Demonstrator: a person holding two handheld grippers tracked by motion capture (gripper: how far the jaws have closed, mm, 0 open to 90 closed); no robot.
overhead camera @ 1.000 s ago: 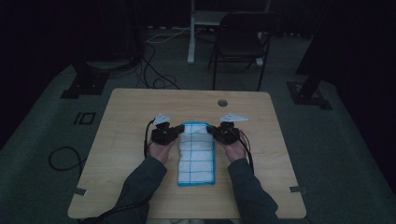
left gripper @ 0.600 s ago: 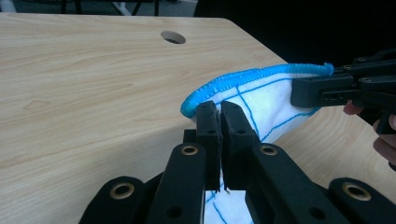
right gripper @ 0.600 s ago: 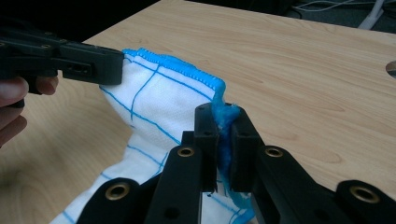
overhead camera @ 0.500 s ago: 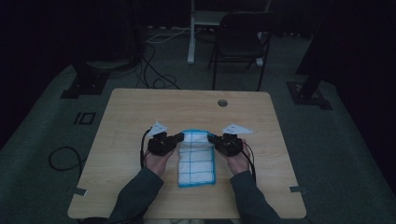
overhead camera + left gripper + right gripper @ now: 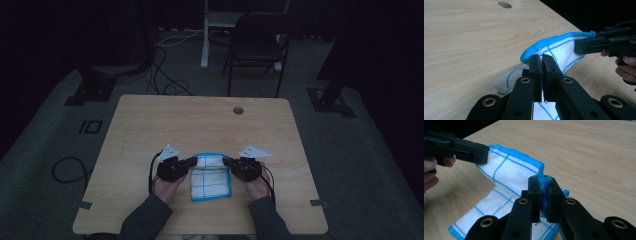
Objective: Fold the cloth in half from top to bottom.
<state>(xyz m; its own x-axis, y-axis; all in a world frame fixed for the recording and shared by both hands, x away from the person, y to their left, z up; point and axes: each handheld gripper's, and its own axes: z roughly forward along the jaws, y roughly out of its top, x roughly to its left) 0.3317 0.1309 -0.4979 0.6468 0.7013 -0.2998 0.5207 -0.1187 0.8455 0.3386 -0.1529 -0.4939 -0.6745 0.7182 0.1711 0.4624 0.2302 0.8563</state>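
The bench (image 5: 150, 130) lies bare toward 12, 9 and 3 o'clock, giving either tool free passage there, while the cloth (image 5: 210, 182), pinched and lifted between both tools, blocks the near middle at 6 o'clock.

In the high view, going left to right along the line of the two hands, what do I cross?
Left gripper → white cloth with blue edging, its far edge lifted between the two → right gripper, all on the wooden table.
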